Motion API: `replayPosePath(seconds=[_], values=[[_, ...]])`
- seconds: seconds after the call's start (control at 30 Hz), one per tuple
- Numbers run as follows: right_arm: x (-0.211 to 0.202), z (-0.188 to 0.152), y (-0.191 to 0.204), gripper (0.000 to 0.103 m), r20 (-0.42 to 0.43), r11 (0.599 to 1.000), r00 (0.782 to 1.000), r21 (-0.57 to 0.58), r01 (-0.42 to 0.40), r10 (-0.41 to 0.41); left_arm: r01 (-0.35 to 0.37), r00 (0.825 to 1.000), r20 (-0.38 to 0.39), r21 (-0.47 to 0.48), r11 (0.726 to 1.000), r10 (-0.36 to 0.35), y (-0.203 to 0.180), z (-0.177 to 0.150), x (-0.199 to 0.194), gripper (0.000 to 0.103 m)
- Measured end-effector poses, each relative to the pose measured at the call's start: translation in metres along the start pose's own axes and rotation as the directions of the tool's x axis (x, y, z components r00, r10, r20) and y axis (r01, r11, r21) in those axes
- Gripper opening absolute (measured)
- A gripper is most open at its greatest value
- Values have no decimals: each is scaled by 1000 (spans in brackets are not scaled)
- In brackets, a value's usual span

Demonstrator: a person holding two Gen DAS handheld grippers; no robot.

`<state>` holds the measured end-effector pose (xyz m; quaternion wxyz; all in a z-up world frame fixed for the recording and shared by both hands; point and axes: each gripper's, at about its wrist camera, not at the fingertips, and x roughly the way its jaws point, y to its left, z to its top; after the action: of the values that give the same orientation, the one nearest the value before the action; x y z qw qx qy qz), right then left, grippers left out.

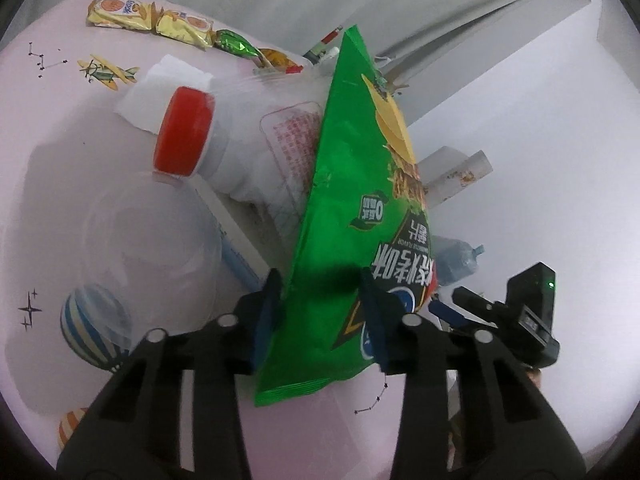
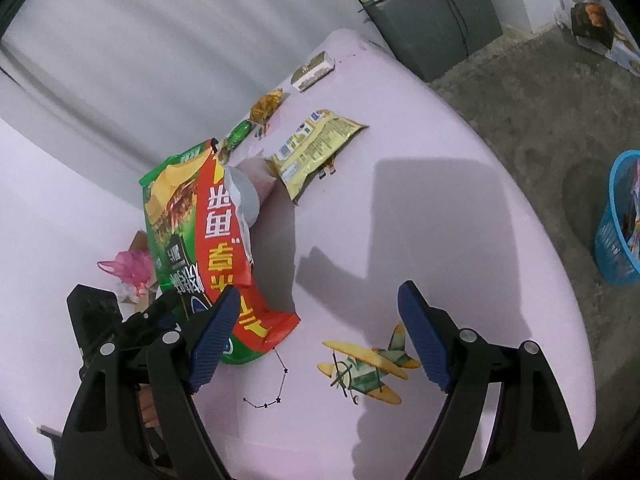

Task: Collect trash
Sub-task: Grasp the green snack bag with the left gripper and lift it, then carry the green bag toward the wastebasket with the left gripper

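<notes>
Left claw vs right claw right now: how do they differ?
The left claw has the green chip bag between its fingers, lifted on edge; the right claw has nothing between its fingers. Left stands narrow, right stands wide open over the pink tablecloth. Both have blue finger pads on black frames.

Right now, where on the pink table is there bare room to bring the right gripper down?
Bare cloth lies between the open right gripper, the yellow wrapper and the table edge, with only the printed biplane on it. It is crowded toward the left gripper: green chip bag, red bag, white bottle.
</notes>
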<state>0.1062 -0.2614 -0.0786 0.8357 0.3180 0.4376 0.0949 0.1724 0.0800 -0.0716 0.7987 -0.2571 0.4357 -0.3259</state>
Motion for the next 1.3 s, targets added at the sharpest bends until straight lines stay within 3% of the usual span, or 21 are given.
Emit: replayPosePath(seconds=[0.27, 0.67, 0.93, 1.0, 1.07, 1.1, 1.13, 1.2, 1.27, 1.3], values=[[5, 9, 0, 79, 6, 1000, 1000, 8, 5, -5, 70, 998, 7, 15, 997, -70, -8, -15, -12, 13], [1, 9, -3, 79, 14, 1000, 1000, 22, -4, 4, 151, 983, 83, 124, 981, -162, -42, -34, -43, 2], [-7, 5, 4, 79, 23, 1000, 999, 16, -25, 25, 111, 988, 91, 173, 979, -128, -59, -41, -53, 2], [-12, 5, 6, 79, 33, 999, 999, 12, -38, 37, 56, 993, 92, 202, 978, -76, -70, -42, -57, 2], [-19, 4, 6, 79, 54, 999, 998, 12, -44, 43, -26, 995, 101, 278, 960, -2, -90, -45, -64, 2], [-22, 3, 6, 79, 62, 999, 997, 14, -47, 46, -70, 993, 111, 325, 943, 35, -100, -47, -65, 2], [-28, 1, 3, 79, 74, 999, 996, 20, -49, 47, -148, 985, 139, 415, 898, 98, -122, -53, -66, 2], [-39, -2, -3, 79, 100, 998, 994, 35, -48, 44, -232, 971, 176, 527, 818, 162, -149, -65, -62, 2], [-55, -8, -14, 79, 134, 997, 990, 60, -44, 35, -313, 950, 212, 658, 685, 230, -181, -86, -46, 2], [-62, -11, -19, 79, 147, 997, 989, 69, -40, 30, -342, 938, 226, 722, 601, 262, -196, -101, -32, 2]])
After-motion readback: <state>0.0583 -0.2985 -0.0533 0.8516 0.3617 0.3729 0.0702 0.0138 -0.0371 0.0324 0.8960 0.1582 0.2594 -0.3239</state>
